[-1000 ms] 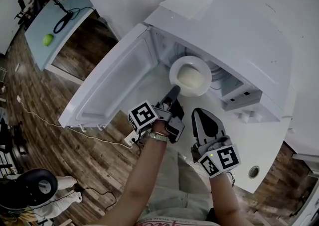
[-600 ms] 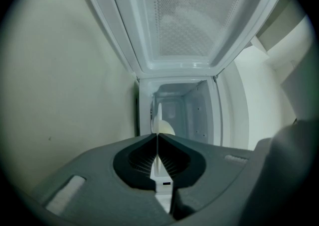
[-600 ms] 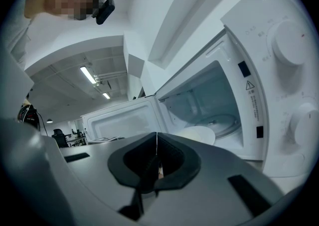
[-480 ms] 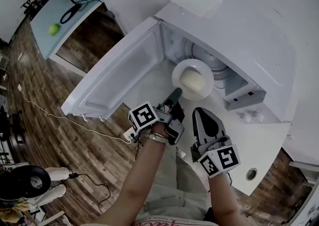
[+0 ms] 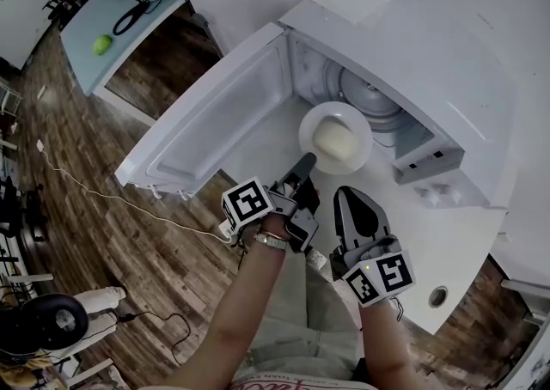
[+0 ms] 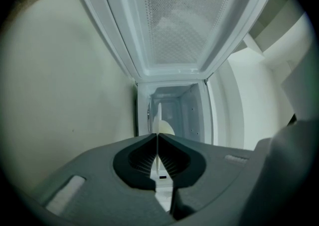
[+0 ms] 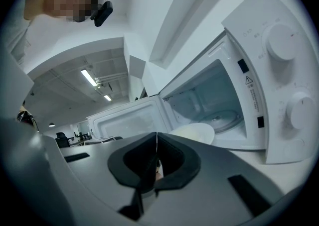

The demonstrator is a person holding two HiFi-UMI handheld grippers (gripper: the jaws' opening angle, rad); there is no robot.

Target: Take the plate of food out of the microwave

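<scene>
The left gripper (image 5: 306, 161) and right gripper (image 5: 349, 194) are finished in grey, with dark ribbed pads (image 6: 142, 159). Each is topped by a white cube (image 5: 249, 203) printed with black square markers. A wristband (image 5: 271, 240) and pale trousers (image 5: 314, 328) are worn.

1 microwave (image 5: 404, 53), 1 plate (image 5: 360, 153) and 2 tools (image 5: 305, 160) (image 5: 342, 191)

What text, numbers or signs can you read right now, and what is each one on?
No words are legible.
Warning sticker on the microwave front: a triangle sign; its print is too small to read.
Print beside the upper dial: too blurred to read.
Left marker cube and right marker cube: square patterns only, no letters.
</scene>
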